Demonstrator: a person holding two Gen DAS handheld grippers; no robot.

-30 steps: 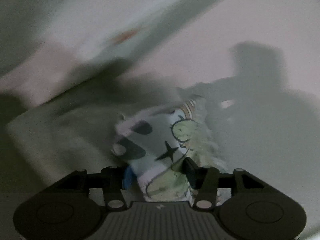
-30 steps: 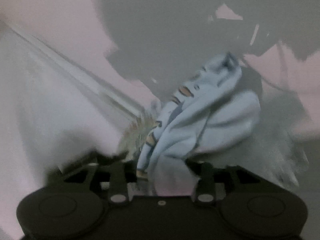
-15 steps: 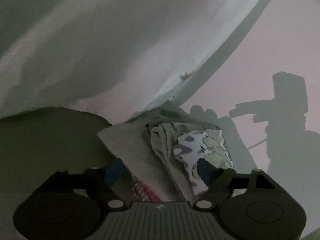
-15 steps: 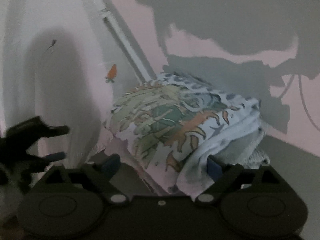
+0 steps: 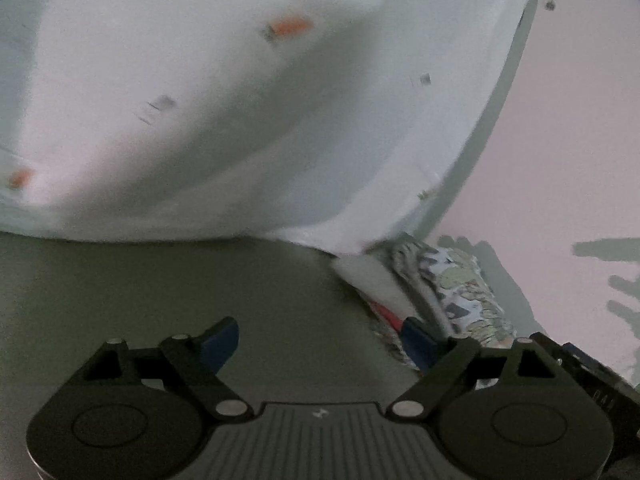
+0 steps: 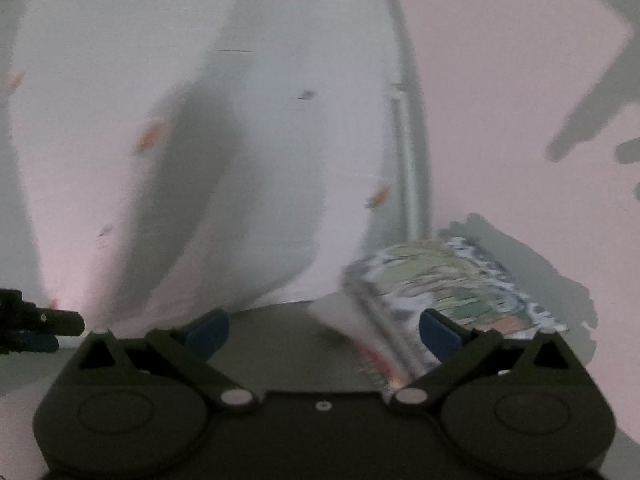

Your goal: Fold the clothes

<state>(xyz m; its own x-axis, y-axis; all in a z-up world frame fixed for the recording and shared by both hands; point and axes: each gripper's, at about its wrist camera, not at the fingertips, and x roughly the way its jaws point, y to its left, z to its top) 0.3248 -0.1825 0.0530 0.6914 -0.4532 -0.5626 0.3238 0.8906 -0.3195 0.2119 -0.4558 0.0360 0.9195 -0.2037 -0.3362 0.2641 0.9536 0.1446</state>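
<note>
A folded stack of clothes, its top piece a dinosaur-print garment (image 5: 464,288), lies at the right on the grey surface against the pink wall. It also shows in the right wrist view (image 6: 444,280). My left gripper (image 5: 320,340) is open and empty, and the stack lies just past its right fingertip (image 5: 416,340). My right gripper (image 6: 324,330) is open and empty, with the stack behind its right fingertip (image 6: 438,332). The other gripper's fingers (image 6: 36,322) show at the left edge of the right wrist view.
A large white cloth with small orange carrot prints (image 5: 248,112) rises behind the grey surface (image 5: 200,280) and fills the left and middle of both views (image 6: 280,140). A pink wall (image 5: 568,140) with hand shadows stands at the right.
Both grippers have let go of the dinosaur-print garment, opened wide and drawn back to the left. The garment now lies folded on the stack at the right.
</note>
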